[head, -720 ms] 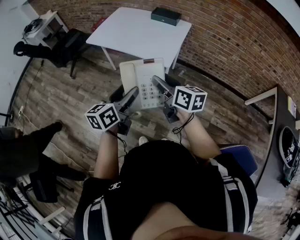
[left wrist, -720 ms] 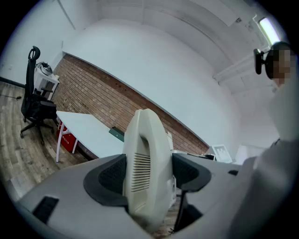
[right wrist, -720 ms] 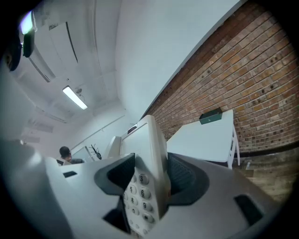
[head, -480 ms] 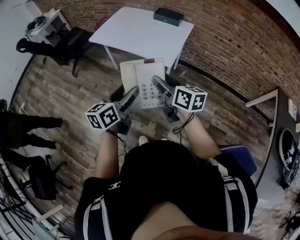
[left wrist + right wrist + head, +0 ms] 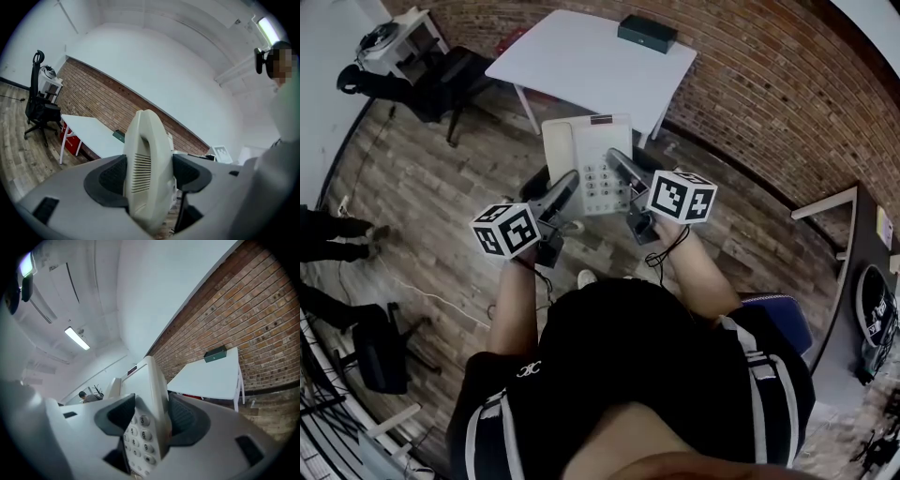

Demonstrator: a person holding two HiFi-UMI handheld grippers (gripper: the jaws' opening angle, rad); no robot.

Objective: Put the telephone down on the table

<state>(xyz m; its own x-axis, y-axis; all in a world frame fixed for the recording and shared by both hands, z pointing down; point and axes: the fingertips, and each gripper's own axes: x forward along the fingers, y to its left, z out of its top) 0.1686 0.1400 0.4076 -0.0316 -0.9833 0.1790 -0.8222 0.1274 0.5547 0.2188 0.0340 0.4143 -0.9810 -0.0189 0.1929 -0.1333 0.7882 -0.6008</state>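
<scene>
Both grippers are clamped on the beige desk telephone (image 5: 586, 167), which I hold in the air over the wooden floor (image 5: 441, 206), just short of the white table (image 5: 581, 70). My left gripper (image 5: 563, 190) pinches its handset (image 5: 146, 164) side; my right gripper (image 5: 622, 169) grips the keypad (image 5: 139, 434) edge. A dark box (image 5: 647, 33) sits at the table's far edge.

Bare forearms (image 5: 514, 300) held out forward, grey two-jaw left gripper (image 5: 565, 187) clamped on the handset edge of the cream plastic telephone (image 5: 591, 150), grey two-jaw right gripper (image 5: 619, 164) clamped on its keypad edge, both pointed slightly downward
</scene>
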